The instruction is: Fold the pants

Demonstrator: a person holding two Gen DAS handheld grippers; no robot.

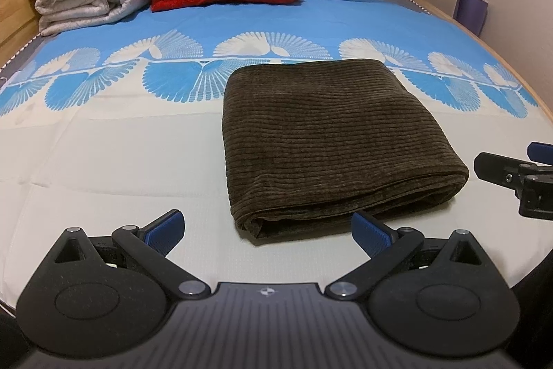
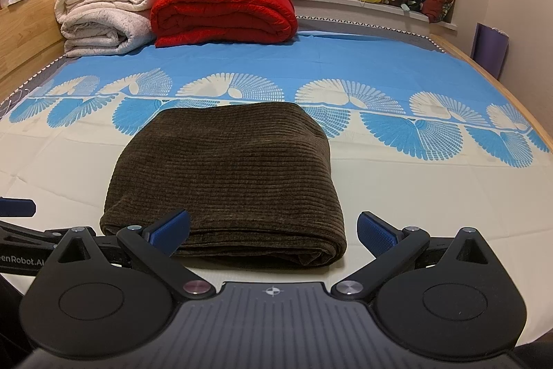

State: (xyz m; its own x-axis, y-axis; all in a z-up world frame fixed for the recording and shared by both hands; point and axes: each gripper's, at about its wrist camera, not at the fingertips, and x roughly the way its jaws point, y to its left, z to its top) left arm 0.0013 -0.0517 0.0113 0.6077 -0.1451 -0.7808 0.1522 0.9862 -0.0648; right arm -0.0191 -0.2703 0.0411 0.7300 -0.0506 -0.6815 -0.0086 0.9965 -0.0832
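The pants (image 1: 331,140) lie folded on the bed (image 1: 103,161), near its front edge. My left tool (image 1: 268,230) and right tool (image 2: 274,232) gape wide, holding nothing.

Between my right jaws I see the pants (image 2: 224,182), a thick ribbed cloth like corduroy, matt and soft. Under them the sheet (image 2: 414,196) is smooth printed cloth. Far ahead of the jaws, the red blanket (image 2: 224,9) looks fluffy, the white blankets (image 2: 103,16) rough like fleece, and the headboard (image 2: 31,23) is smooth wood. My left gripper (image 1: 268,230) has matt black plastic arms, blue textured pads (image 1: 166,230) and shiny metal pins.
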